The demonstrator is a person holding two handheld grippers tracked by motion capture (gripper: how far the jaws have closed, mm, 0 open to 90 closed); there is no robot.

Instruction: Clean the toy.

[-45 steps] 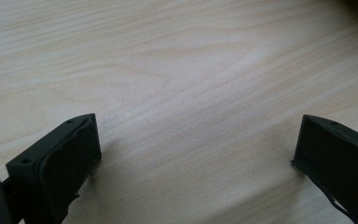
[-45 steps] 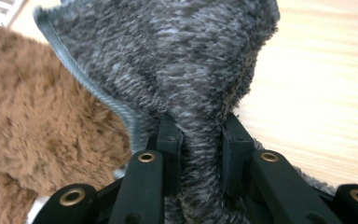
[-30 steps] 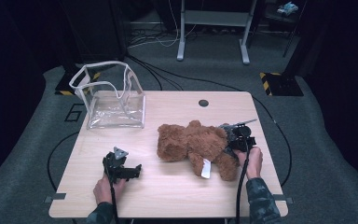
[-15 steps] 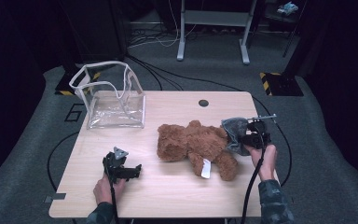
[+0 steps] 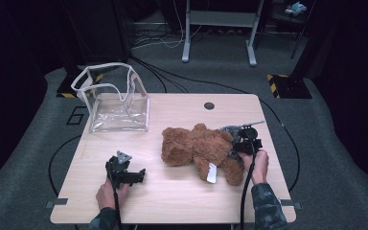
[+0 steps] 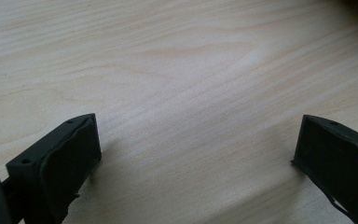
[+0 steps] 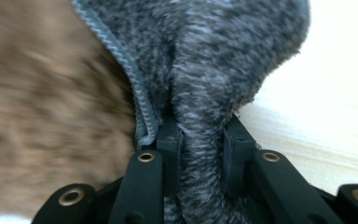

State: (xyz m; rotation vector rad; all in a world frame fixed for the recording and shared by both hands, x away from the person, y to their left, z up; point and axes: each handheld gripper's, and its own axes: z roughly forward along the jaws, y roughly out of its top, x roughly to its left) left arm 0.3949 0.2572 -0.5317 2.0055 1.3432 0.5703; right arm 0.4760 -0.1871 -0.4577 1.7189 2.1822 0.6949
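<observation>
A brown teddy bear [image 5: 196, 148] lies on its side in the middle of the wooden table [image 5: 172, 206], a white tag [image 5: 211, 173] at its leg. A piece of grey fleecy fabric [image 5: 229, 130] sits at the bear's right end. My right gripper [image 5: 235, 149] is shut on a fold of that grey fabric [image 7: 205, 56], which is pinched between its jaws [image 7: 200, 140] with brown fur [image 7: 42, 116] beside it. My left gripper [image 5: 133, 175] rests low on the table left of the bear, open, with bare wood between its fingers [image 6: 60, 158].
A clear plastic bag [image 5: 112, 100] with a white rim stands open at the table's back left. A dark round hole [image 5: 209, 105] is near the far edge. Cables run over the floor around the table.
The right gripper swung out to the right with the grey fabric, then came back in against the bear. The left gripper stayed still.
</observation>
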